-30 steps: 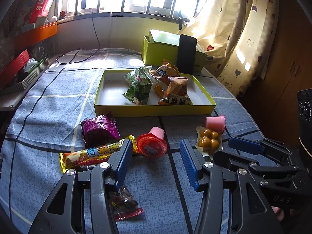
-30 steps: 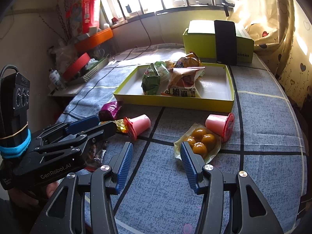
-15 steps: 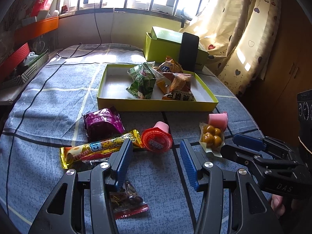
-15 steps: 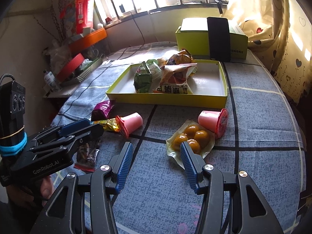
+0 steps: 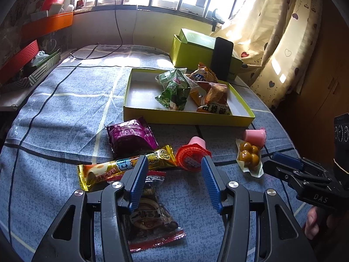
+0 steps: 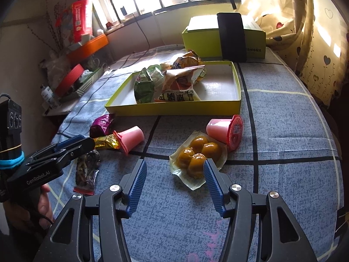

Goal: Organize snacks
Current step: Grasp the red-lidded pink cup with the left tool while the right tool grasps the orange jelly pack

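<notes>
Right wrist view: two pink jelly cups [image 6: 224, 131] [image 6: 130, 138] lie sideways on the surface, one clear yolk pack [image 6: 197, 156] between; right gripper [image 6: 174, 168] jaws opening, empty; left gripper [image 5: 172, 163] jaws apart.

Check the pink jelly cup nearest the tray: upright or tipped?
Tipped. The pink jelly cup lies on its side on the cloth, its red foil lid facing sideways, beside the yellow-ball packet.

Glossy foil snack wrappers [image 5: 131, 140] lie on matt woven cloth [image 5: 65, 109].
</notes>
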`<state>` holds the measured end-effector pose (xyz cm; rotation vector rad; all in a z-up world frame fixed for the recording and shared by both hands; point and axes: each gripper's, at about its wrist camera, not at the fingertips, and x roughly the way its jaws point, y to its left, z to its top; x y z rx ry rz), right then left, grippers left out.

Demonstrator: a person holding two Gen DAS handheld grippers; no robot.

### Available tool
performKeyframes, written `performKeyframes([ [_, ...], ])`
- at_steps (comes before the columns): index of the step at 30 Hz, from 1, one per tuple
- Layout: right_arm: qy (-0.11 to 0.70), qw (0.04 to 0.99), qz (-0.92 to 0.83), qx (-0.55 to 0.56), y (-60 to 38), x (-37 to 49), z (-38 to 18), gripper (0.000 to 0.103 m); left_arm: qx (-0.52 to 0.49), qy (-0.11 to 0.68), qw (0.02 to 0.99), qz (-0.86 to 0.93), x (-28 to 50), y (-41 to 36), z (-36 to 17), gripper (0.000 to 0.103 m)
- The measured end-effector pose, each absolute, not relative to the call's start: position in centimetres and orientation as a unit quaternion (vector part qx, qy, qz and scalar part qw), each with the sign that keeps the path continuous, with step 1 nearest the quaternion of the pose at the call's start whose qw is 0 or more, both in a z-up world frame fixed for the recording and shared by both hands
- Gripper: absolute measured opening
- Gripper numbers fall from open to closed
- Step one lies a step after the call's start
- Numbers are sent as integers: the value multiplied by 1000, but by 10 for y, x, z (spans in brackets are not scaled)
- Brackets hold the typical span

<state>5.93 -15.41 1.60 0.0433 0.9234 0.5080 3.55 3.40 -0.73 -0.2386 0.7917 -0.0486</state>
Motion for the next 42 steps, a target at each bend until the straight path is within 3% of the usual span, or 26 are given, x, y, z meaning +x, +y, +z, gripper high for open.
performKeyframes([
  [38, 483, 849, 206, 59, -174, 96, -21, 58, -48, 415, 905, -80, 89, -9, -43, 52],
  [42, 482, 847, 213, 74, -174, 101, -21, 59, -43, 415, 905, -82, 90, -12, -46, 47],
])
